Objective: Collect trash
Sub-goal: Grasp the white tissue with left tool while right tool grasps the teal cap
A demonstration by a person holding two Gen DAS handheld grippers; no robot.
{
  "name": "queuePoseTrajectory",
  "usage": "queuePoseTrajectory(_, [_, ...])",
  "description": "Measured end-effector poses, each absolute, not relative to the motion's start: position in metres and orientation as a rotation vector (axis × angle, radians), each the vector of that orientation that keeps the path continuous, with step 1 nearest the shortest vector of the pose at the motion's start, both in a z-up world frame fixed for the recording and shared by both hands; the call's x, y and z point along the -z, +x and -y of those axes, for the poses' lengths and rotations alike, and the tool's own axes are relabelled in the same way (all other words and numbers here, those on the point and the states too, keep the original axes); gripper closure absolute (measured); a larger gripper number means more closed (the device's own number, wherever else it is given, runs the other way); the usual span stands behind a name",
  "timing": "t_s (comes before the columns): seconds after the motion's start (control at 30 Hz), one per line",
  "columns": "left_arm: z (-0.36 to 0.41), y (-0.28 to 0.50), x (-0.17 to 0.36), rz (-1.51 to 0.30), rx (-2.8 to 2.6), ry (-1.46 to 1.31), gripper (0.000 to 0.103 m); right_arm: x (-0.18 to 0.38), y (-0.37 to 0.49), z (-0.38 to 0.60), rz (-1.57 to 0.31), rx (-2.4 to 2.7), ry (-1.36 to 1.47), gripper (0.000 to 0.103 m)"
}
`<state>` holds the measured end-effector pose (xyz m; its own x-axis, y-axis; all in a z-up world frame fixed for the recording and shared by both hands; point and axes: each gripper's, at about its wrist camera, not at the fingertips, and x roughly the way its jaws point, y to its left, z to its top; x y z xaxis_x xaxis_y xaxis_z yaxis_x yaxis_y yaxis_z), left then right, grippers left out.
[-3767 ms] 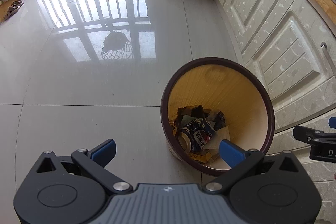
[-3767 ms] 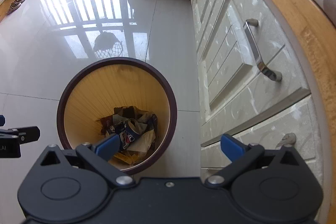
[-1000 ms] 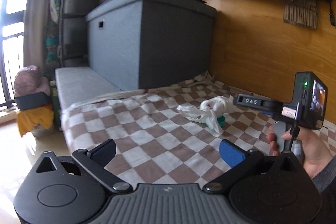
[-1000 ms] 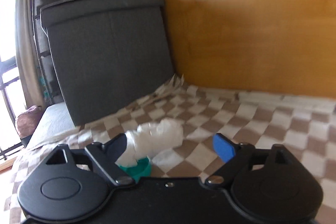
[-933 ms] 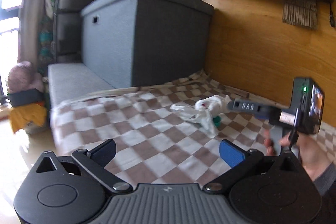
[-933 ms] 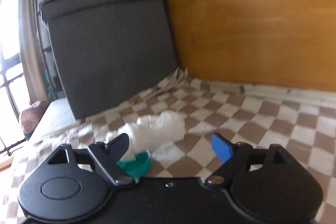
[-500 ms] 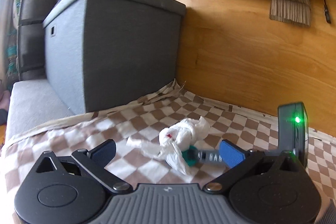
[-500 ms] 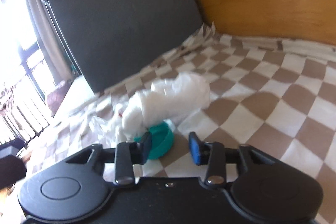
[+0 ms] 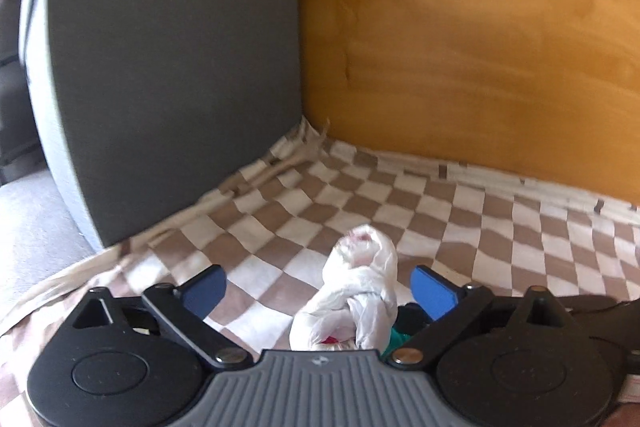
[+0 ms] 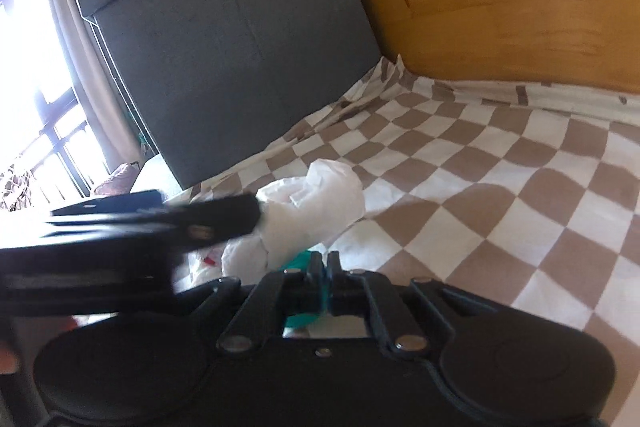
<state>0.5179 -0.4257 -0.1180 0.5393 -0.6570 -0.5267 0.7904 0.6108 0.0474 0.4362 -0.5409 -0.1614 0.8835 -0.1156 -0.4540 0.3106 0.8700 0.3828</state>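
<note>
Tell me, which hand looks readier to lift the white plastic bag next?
Probably the left gripper: its jaws stand open around the white plastic bag. The right gripper is already shut on the green lid.

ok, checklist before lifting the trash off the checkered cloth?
1. Right gripper shut on the teal piece: ok.
2. Left gripper gripping the white bag: not ok. The bag sits between its jaws, which have just been closing, but the pads are not pressing on it yet.
3. Bag separate from the teal piece: cannot tell, they touch.
4. Checkered cloth not caught in the right gripper: cannot tell, hidden under the jaws.
</note>
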Motion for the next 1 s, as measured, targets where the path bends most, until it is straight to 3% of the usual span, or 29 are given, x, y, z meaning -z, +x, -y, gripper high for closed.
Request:
queuePoseTrajectory(0.03, [0.429,0.521,0.121,-0.521,0.876,0.294,0.01,0.161,0.435,0.541,-0.432,0.227,0.464,0.101])
queuePoseTrajectory(0.13, [0.436,0.527,0.129,-0.598,0.871,0.276,0.029,0.159,0.433,0.54,-0.432,0.223,0.456,0.101])
queuePoseTrajectory(0.2, [0.435,0.529,0.133,-0.634,0.878,0.252,0.053,0.159,0.433,0.539,-0.44,0.226,0.449,0.101])
queuePoseTrajectory(0.5, [0.381,0.523,0.125,-0.584,0.794,0.167,0.054,0.159,0.435,0.538,-0.466,0.206,0.431,0.101])
queuePoseTrajectory(0.57, [0.365,0.52,0.125,-0.585,0.771,0.155,0.054,0.16,0.436,0.538,-0.476,0.197,0.437,0.092])
queuePoseTrajectory(0.6, [0.358,0.519,0.127,-0.593,0.76,0.147,0.054,0.16,0.435,0.538,-0.476,0.202,0.433,0.078])
queuePoseTrajectory(0.63, [0.35,0.519,0.127,-0.606,0.75,0.136,0.054,0.16,0.434,0.537,-0.469,0.199,0.431,0.058])
queuePoseTrajectory(0.7, [0.336,0.517,0.13,-0.623,0.736,0.112,0.054,0.158,0.431,0.535,-0.445,0.178,0.426,0.044])
queuePoseTrajectory(0.9, [0.302,0.51,0.143,-0.642,0.682,0.053,0.054,0.159,0.441,0.516,-0.501,0.162,0.311,0.04])
queuePoseTrajectory(1.0, [0.292,0.509,0.148,-0.648,0.666,0.017,0.054,0.159,0.444,0.504,-0.522,0.143,0.246,0.046])
